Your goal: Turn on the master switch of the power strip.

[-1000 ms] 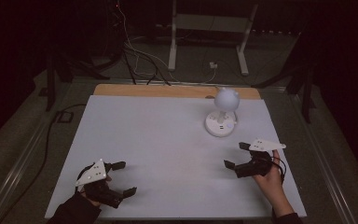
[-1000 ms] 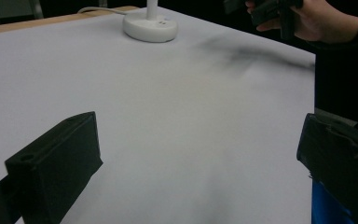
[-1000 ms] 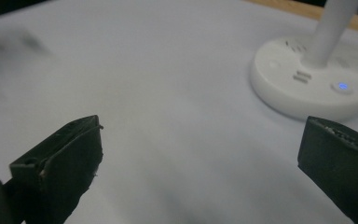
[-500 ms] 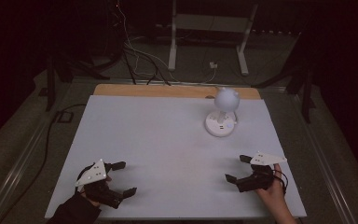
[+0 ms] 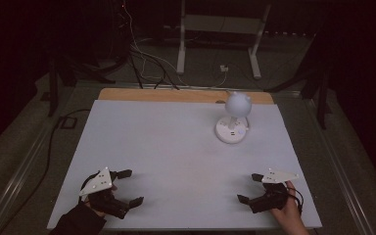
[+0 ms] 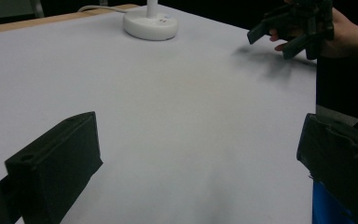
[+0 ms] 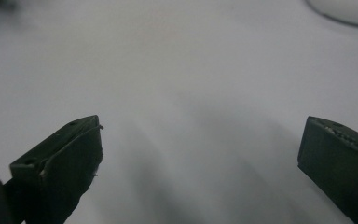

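Lamp [image 5: 234,120] on table [image 5: 156,147], grippers well apart

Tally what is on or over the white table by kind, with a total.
Hand-held gripper: 2, left hand-held gripper and right hand-held gripper, both open and empty
White desk lamp: 1
Total: 3

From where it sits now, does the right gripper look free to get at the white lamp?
Probably yes. The right gripper is open and holds nothing, and only bare table lies between it and the white lamp, farther back on the same side.
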`<state>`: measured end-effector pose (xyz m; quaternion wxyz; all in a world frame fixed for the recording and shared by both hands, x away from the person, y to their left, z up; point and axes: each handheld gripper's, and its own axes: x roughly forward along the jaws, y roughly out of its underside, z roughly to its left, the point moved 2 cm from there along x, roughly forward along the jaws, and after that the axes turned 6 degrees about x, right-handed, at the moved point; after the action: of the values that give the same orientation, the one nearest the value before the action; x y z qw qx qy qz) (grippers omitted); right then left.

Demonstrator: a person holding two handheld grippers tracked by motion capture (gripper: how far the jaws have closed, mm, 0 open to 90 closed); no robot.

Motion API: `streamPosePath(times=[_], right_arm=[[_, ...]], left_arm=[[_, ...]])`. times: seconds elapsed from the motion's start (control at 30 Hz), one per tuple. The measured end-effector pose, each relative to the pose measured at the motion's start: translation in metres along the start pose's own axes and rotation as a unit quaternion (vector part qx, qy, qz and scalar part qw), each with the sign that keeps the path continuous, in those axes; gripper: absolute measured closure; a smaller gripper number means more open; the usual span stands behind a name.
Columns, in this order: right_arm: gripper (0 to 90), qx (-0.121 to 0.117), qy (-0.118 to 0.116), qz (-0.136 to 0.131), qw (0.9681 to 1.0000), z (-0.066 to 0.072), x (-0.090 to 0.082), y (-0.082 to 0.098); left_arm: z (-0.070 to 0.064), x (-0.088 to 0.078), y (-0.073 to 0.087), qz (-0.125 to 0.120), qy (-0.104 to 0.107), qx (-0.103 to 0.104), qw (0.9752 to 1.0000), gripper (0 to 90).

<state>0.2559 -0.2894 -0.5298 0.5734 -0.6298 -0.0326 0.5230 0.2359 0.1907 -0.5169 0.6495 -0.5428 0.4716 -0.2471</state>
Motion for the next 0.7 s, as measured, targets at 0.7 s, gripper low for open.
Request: streamPosePath(times=[0.7], right_arm=[[0.0,-0.012,0.02,0.044,0.9988,0.0015,0.0058,0.0068]], left_arm=[[-0.0004,0.0011,0.0002,0.002,0.003,0.002,1.0,0.0]])
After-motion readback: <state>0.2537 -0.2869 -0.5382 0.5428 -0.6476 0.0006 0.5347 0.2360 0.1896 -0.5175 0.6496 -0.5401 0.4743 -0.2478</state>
